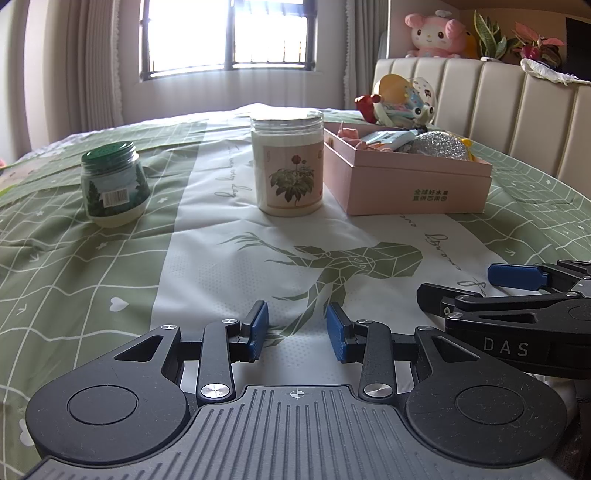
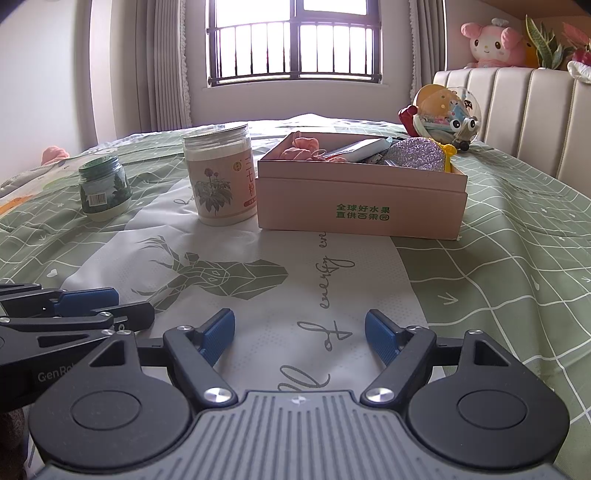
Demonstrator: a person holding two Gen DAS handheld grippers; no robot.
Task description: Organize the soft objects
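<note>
My left gripper (image 1: 297, 323) hovers low over the bedspread, jaws open by a narrow gap with nothing between them. Beside it, my right gripper (image 2: 299, 330) stands open wider, also empty. Each shows in the other's view: the right gripper (image 1: 461, 284) at the right edge, the left gripper (image 2: 133, 306) at the left edge. Farther back sits an open pink box (image 1: 417, 184) (image 2: 362, 206). In it lie pink soft pieces (image 2: 299, 149), a silver glitter item (image 1: 439, 144) (image 2: 417, 155) and a white pack (image 2: 365, 147).
A tall powder jar (image 1: 288, 166) (image 2: 221, 177) stands just left of the box, a green-lidded jar (image 1: 112, 184) (image 2: 103, 188) farther left. A clear toy ball (image 1: 406, 98) (image 2: 447, 110) lies behind the box. A pink plush (image 1: 436, 35) tops the headboard (image 1: 498, 99).
</note>
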